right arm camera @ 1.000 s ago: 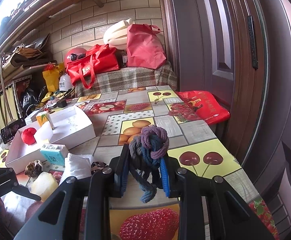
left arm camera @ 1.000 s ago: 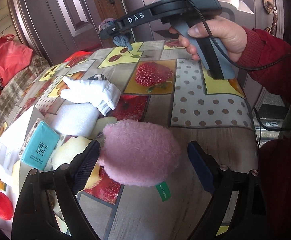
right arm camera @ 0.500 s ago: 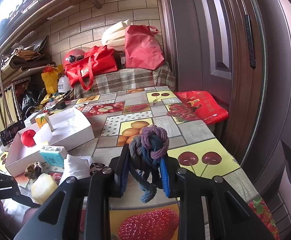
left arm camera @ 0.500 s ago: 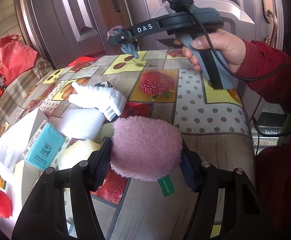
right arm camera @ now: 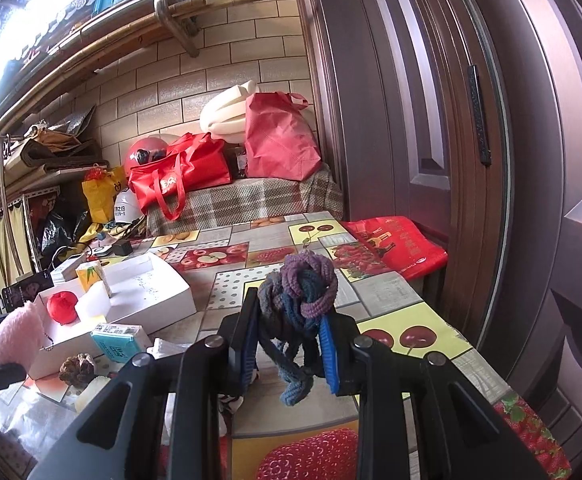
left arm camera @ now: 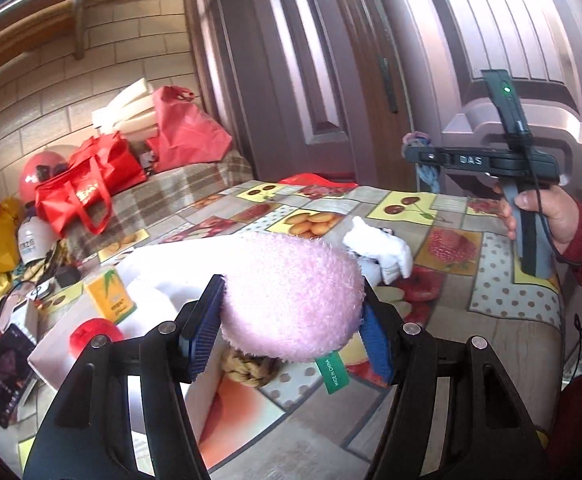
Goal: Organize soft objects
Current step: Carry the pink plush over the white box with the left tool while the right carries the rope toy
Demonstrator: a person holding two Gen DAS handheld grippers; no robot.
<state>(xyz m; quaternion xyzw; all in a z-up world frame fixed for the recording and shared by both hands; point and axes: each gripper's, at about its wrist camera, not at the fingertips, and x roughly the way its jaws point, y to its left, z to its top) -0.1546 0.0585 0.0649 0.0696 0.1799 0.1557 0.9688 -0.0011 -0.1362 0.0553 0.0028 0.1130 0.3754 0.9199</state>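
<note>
My left gripper (left arm camera: pixel 291 326) is shut on a fluffy pink plush (left arm camera: pixel 291 300) with a green tag, held off the table above a brown knotted ball (left arm camera: pixel 247 368). The same pink plush (right arm camera: pixel 17 330) shows at the left edge of the right wrist view, next to the white box (right arm camera: pixel 151 304). My right gripper (right arm camera: pixel 289 350) is shut on a knotted purple and blue rope toy (right arm camera: pixel 301 296), held above the fruit-print tablecloth. In the left wrist view that right gripper (left arm camera: pixel 417 152) hangs at the far right in a person's hand, the rope toy (left arm camera: pixel 427 168) dangling from it.
The white box (left arm camera: pixel 51 344) holds a red ball (right arm camera: pixel 62 307), a yellow carton (right arm camera: pixel 91 276) and a white foam piece. A white cloth (left arm camera: pixel 379 248), a teal tissue pack (right arm camera: pixel 119 340) and a yellow sponge (right arm camera: pixel 91 394) lie on the table. Red bags and a door stand behind.
The left gripper closed on the pink plush, lifted it off the table and swung left toward the white box. The right gripper kept still with the rope toy.
</note>
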